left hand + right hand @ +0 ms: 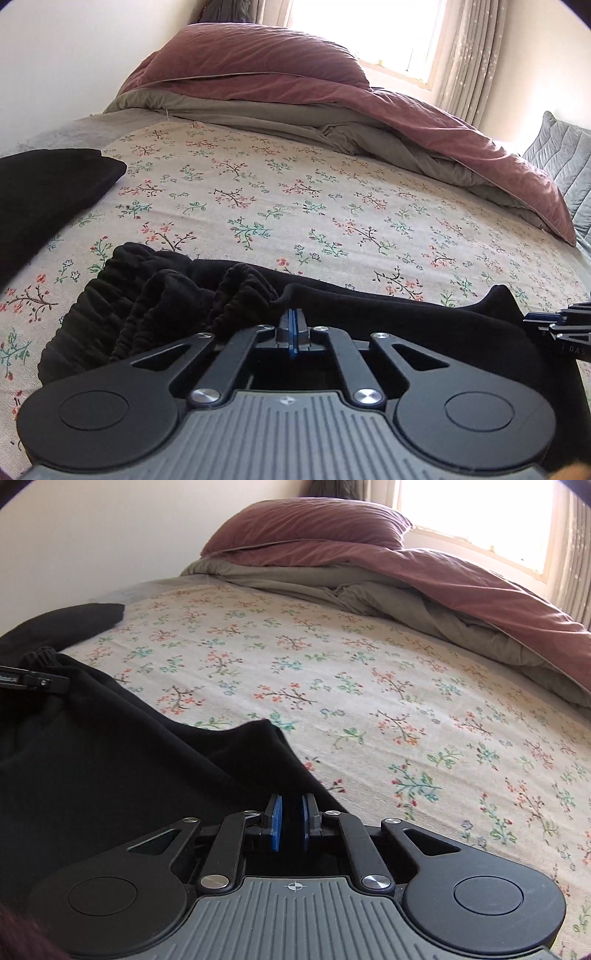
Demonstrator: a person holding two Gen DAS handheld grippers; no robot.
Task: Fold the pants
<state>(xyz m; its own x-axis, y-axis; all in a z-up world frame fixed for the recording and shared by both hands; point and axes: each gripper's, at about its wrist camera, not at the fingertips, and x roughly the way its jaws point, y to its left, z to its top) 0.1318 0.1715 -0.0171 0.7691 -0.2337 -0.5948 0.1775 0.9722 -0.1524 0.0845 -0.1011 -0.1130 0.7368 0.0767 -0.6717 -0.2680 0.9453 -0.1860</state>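
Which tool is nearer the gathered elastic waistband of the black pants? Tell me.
Left. The left tool sits right beside the waistband, closed at the fabric's edge. The right tool is farther along the pants, near their other edge.

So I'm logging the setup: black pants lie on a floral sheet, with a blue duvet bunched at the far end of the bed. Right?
Not quite. The duvet is dusty pink with a grey underside, not blue, as both wrist views show. The black pants do lie on the floral sheet.
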